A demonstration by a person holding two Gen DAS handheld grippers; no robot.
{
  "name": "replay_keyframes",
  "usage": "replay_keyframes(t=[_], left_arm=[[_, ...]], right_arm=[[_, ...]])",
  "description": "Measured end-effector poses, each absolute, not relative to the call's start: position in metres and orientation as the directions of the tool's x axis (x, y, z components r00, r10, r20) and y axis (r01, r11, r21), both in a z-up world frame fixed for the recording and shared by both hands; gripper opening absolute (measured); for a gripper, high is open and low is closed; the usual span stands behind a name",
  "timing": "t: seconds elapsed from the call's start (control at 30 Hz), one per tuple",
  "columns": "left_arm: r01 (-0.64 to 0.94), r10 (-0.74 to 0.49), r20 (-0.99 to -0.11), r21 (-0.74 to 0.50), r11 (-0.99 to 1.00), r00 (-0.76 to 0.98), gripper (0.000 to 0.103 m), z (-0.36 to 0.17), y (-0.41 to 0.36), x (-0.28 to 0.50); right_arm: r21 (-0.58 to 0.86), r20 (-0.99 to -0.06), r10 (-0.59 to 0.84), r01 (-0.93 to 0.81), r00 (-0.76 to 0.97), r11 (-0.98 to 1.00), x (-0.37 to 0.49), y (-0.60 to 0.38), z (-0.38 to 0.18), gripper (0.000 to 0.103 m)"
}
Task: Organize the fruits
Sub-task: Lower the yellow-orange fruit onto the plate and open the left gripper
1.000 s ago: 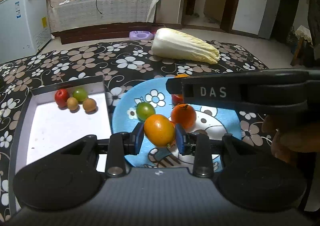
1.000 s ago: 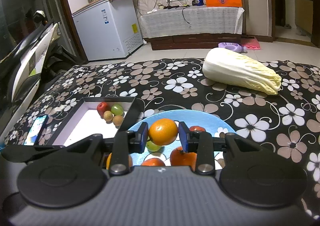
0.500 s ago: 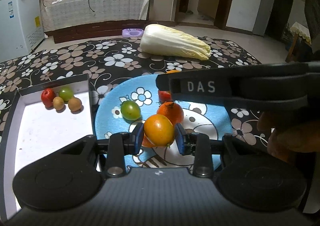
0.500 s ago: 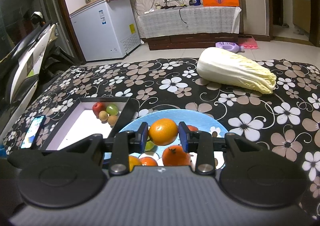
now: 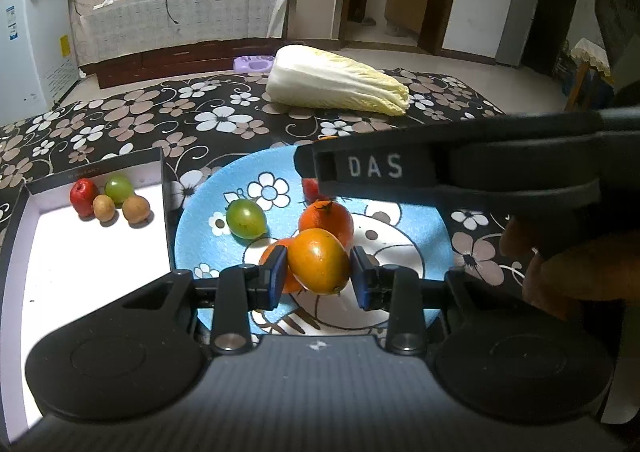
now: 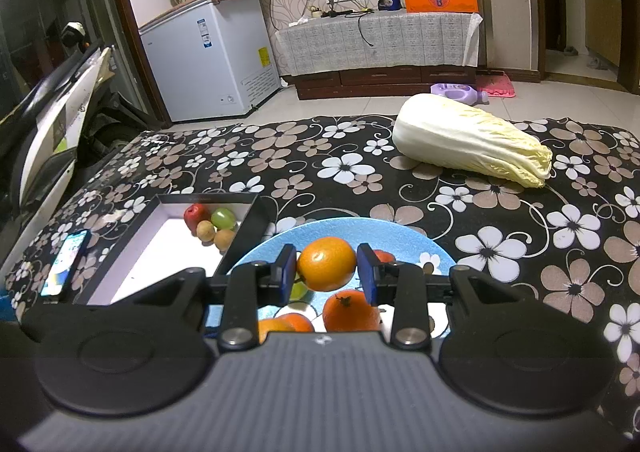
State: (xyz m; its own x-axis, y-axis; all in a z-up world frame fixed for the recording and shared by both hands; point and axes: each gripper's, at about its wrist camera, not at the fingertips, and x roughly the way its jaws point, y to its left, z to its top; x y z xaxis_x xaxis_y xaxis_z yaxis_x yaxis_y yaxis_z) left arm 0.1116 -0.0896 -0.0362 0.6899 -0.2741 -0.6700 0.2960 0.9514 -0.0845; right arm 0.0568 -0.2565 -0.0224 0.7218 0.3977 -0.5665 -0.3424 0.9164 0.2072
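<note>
My left gripper (image 5: 319, 276) is shut on an orange-yellow tomato (image 5: 318, 261) and holds it above the blue plate (image 5: 200, 228). On the plate lie a green fruit (image 5: 245, 218), an orange fruit (image 5: 327, 217) and a small red fruit (image 5: 310, 188). My right gripper (image 6: 327, 272) is shut on a small orange (image 6: 326, 269) above the same plate (image 6: 420, 242); its body crosses the left wrist view (image 5: 460, 172). A white-lined box (image 5: 60, 252) left of the plate holds a red fruit (image 5: 83, 192), a green one (image 5: 119, 188) and two brown ones.
A napa cabbage (image 5: 336, 82) lies on the flowered cloth (image 5: 160, 124) behind the plate. A phone (image 6: 66, 262) lies left of the box (image 6: 160, 248). A white freezer (image 6: 208, 60) and a TV cabinet stand beyond the table.
The left gripper has lifted the tomato slightly and drifted left over the plate. The right gripper still holds its orange and has shifted a little.
</note>
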Motion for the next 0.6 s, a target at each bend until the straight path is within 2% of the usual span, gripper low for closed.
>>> replay_keyframes(t=[0.53, 0.6], left_arm=[[0.295, -0.285, -0.658, -0.100, 0.950, 0.697, 0.041, -0.028, -0.066, 0.105], [0.275, -0.270, -0.657, -0.099, 0.956, 0.704, 0.045, -0.027, -0.061, 0.105]], right_arm=[[0.236, -0.566, 0.377, -0.293, 0.734, 0.926, 0.066, -0.264, -0.025, 0.036], [0.231, -0.571, 0.377, -0.298, 0.730, 0.926, 0.067, -0.260, -0.027, 0.036]])
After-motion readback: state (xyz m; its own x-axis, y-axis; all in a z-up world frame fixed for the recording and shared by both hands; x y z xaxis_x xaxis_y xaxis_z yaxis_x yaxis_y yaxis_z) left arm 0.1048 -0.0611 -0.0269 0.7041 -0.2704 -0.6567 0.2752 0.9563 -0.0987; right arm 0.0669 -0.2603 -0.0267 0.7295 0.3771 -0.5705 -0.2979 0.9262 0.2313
